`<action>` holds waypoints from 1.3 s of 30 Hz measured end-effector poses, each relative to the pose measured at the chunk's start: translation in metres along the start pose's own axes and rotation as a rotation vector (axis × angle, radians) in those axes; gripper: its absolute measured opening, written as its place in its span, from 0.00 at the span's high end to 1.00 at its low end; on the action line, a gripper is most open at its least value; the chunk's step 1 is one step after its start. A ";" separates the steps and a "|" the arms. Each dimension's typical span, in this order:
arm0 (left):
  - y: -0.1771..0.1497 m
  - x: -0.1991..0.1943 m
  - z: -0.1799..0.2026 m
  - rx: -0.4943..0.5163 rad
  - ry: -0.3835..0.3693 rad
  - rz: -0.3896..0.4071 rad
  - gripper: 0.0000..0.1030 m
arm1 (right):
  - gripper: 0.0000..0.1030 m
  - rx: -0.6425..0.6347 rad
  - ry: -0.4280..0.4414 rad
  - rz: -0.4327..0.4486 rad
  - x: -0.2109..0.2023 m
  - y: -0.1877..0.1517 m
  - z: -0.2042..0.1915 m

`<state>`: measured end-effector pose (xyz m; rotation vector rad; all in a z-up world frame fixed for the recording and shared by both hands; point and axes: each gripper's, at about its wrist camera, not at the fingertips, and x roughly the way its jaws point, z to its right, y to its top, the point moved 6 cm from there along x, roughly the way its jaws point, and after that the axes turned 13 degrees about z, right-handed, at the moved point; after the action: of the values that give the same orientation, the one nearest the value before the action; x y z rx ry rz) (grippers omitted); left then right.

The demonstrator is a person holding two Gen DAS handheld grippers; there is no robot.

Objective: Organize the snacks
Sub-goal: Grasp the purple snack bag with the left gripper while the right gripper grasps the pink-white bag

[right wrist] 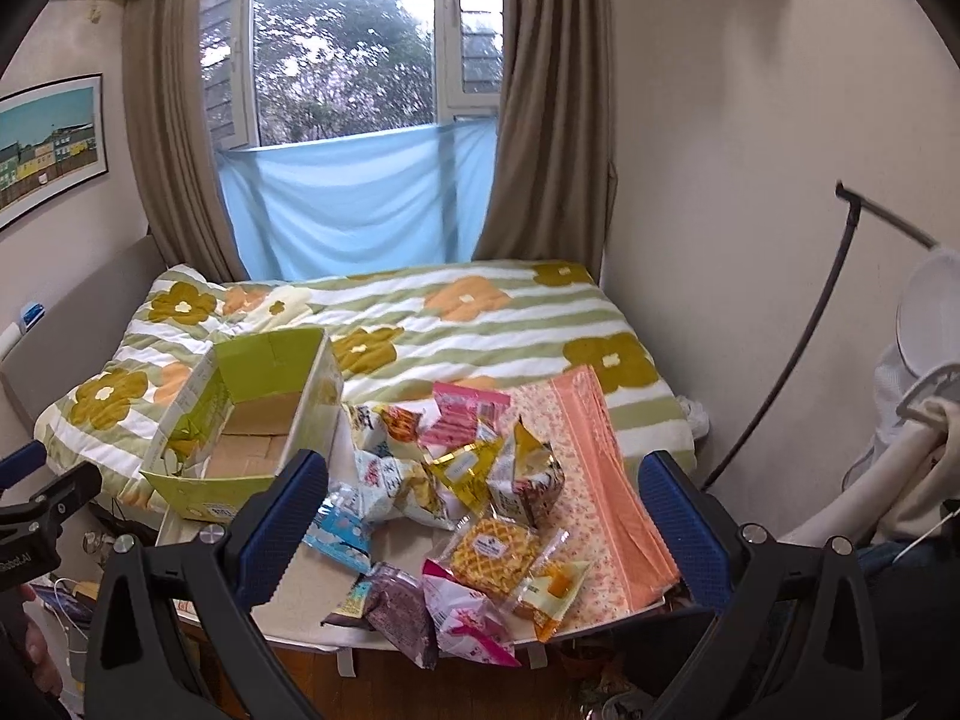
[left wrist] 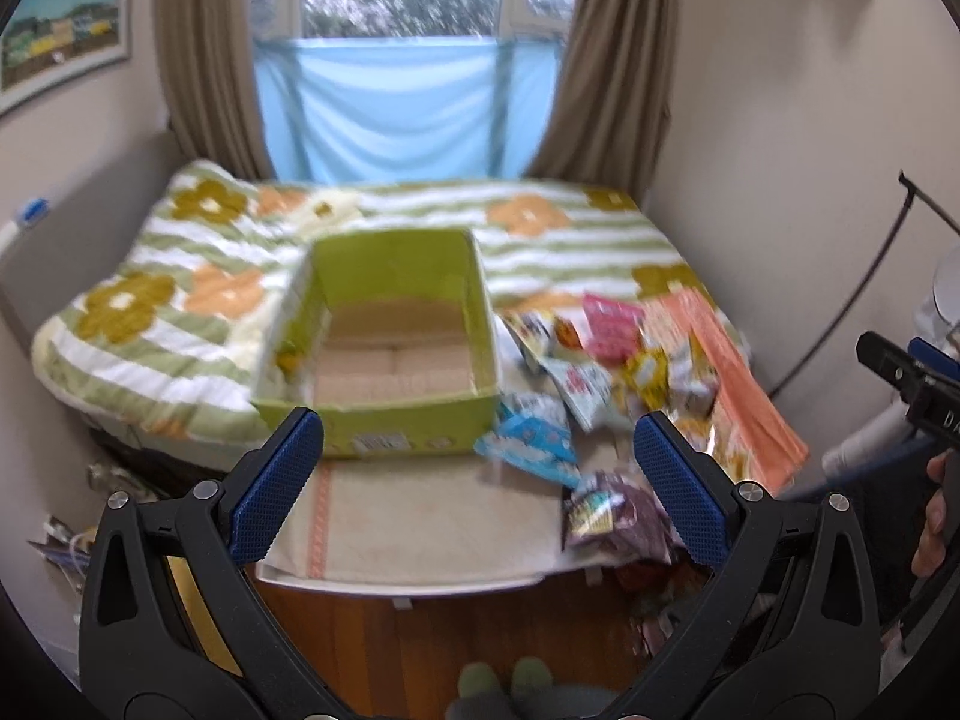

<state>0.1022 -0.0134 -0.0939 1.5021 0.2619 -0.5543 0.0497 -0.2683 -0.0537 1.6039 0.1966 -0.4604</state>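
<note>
both grippers hang over the near end of the bed with nothing between their blue pads. the left gripper (left wrist: 477,462) has its jaws spread wide and holds nothing; the right gripper (right wrist: 483,507) is spread just as wide and is also empty.

straight ahead of the left gripper sits the green cardboard box (left wrist: 384,414), open at the top, its brown bottom showing bare. its near wall lies just beyond the left fingertip, and its right wall borders the snack pile (right wrist: 462,504). in front of the box, nearer the gripper, a beige towel (left wrist: 420,516) covers the bed's near edge, and below that edge the wooden floor (left wrist: 420,630) shows. the left-wrist view is blurred, so wrapper detail there is poor.

ahead of the right gripper, between its fingers, the snacks lie loose in a heap, touching and overlapping. nearest are a waffle packet (right wrist: 492,555) in clear wrap, a purple packet (right wrist: 399,606) and a pink packet (right wrist: 465,618), the last two at the very edge of the bed. farther off are a yellow packet (right wrist: 465,468), a pink striped packet (right wrist: 465,411) and a blue packet (right wrist: 339,531) towards the box. a peach floral cloth (right wrist: 600,480) lies beside the heap, ahead of the right fingertip.

beyond box and snacks the flowered quilt (right wrist: 480,324) runs bare to the curtains (right wrist: 540,120), with the wall (right wrist: 720,180) close on the right.
</note>
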 end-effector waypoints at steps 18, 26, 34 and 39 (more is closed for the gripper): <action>-0.124 0.131 0.081 -0.106 -0.127 -0.384 0.01 | 0.00 0.069 0.264 -0.363 0.086 -0.144 0.029; -0.165 0.165 0.096 -0.134 -0.094 -0.486 0.01 | 0.10 0.045 0.435 -0.493 0.115 -0.200 0.012; -0.190 0.188 0.113 -0.159 -0.117 -0.545 0.10 | 0.17 0.039 0.529 -0.565 0.140 -0.226 0.006; -0.190 0.195 0.118 -0.165 -0.120 -0.530 0.18 | 0.28 0.055 0.585 -0.603 0.151 -0.231 0.007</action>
<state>0.1526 -0.1609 -0.3464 1.2306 0.6056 -1.0149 0.0931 -0.2762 -0.3263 1.6867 1.1375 -0.4393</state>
